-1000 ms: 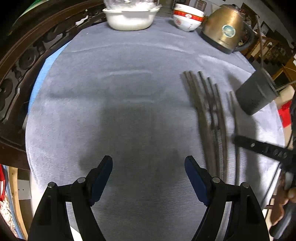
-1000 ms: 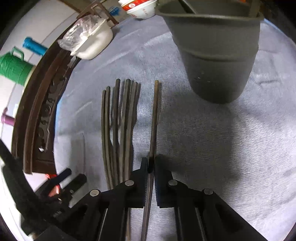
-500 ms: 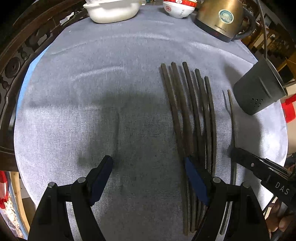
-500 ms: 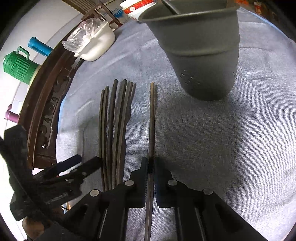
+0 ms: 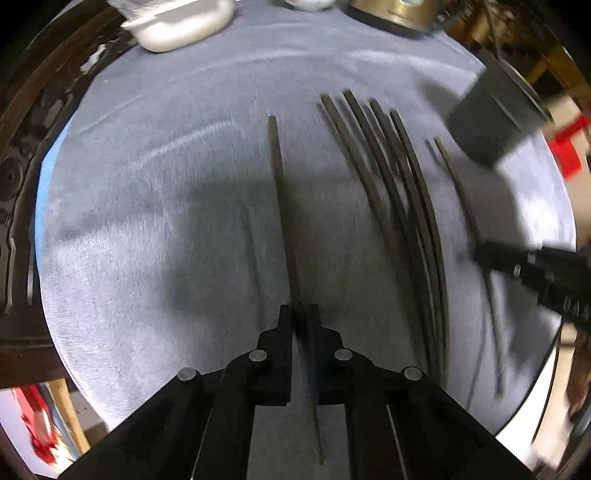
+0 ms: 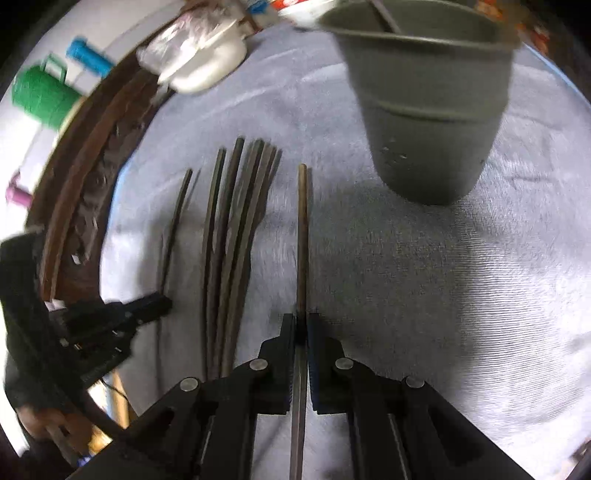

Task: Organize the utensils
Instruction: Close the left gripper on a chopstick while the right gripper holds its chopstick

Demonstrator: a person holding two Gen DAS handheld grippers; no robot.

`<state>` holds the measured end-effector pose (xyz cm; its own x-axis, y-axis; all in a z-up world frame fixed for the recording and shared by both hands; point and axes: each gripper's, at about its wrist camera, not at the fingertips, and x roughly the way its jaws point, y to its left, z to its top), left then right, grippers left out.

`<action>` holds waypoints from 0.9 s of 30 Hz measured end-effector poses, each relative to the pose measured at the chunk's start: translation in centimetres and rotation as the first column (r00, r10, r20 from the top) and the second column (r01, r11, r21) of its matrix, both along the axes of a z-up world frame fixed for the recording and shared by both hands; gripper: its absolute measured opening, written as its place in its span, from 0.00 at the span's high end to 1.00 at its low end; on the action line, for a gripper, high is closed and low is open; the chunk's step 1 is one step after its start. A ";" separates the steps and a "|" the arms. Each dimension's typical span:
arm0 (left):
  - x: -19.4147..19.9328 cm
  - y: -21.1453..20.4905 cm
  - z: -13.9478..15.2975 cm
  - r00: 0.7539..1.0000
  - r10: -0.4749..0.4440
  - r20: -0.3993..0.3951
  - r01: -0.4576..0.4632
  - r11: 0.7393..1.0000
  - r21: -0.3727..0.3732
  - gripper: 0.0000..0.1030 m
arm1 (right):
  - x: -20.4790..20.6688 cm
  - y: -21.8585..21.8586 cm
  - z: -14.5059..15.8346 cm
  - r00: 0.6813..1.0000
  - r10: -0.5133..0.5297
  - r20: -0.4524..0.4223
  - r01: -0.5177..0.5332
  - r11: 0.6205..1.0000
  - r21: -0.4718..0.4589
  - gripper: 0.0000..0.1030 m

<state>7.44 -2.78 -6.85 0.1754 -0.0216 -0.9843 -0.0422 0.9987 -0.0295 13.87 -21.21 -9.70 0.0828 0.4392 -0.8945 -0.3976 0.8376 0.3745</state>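
Observation:
Several dark chopsticks (image 5: 402, 206) lie side by side on the grey cloth (image 5: 166, 206). My left gripper (image 5: 298, 312) is shut on one chopstick (image 5: 280, 192), set apart left of the bundle. My right gripper (image 6: 302, 320) is shut on another chopstick (image 6: 302, 236), which points toward the grey utensil cup (image 6: 428, 110). The bundle (image 6: 236, 229) lies left of it in the right wrist view. The cup also shows at the far right in the left wrist view (image 5: 491, 122). The right gripper shows there too (image 5: 480, 254), and the left gripper in the right wrist view (image 6: 162, 304).
A white dish (image 5: 184, 22) and a brass kettle (image 5: 395, 11) stand at the table's far edge. A dark carved wooden rim (image 6: 85, 177) borders the table on the left. A green jug (image 6: 40, 96) stands beyond it.
My left gripper has shut on one chopstick and drawn it left, away from the bundle. My right gripper stays shut on its chopstick, and the cup looks closer.

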 end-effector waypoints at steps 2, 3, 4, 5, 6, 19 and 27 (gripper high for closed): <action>-0.6 0.2 0.1 0.999 -0.023 -0.027 0.022 1.000 -0.012 0.93 | -0.3 0.2 0.2 0.999 0.040 0.004 -0.040 0.998 -0.054 0.92; -0.7 0.4 0.1 0.999 -0.019 -0.038 0.017 0.999 -0.032 0.92 | -0.4 0.1 0.3 0.998 0.057 -0.004 -0.058 0.996 -0.074 0.93; -0.9 0.6 0.1 0.999 -0.012 -0.049 0.010 0.999 -0.049 0.89 | -0.3 0.1 0.3 0.998 0.065 -0.013 -0.066 0.994 -0.083 0.91; -0.6 0.8 0.2 0.998 -0.005 -0.062 0.001 0.998 -0.063 0.78 | -0.2 0.0 0.3 0.998 0.063 -0.024 -0.065 0.995 -0.082 0.91; -0.3 1.0 0.4 0.998 0.003 -0.062 -0.008 0.997 -0.075 0.65 | -0.1 0.0 0.3 0.998 0.059 -0.037 -0.062 0.995 -0.084 0.91; 5.6 2.0 0.3 0.993 0.112 -0.045 -0.114 0.993 -0.043 0.68 | 2.8 2.4 0.8 0.999 0.039 -0.012 -0.040 0.983 -0.180 0.88; 5.0 2.3 -0.4 0.994 -0.005 -0.113 -0.001 0.999 -0.051 0.95 | 2.2 4.6 1.0 0.985 0.174 -0.002 -0.167 0.939 -0.302 0.92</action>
<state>12.49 -0.48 -7.21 0.0631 -0.0728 -0.9954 -0.0464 0.9960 -0.0758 16.04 -16.65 -8.70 0.0539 0.1607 -0.9855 -0.5504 0.8283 0.1050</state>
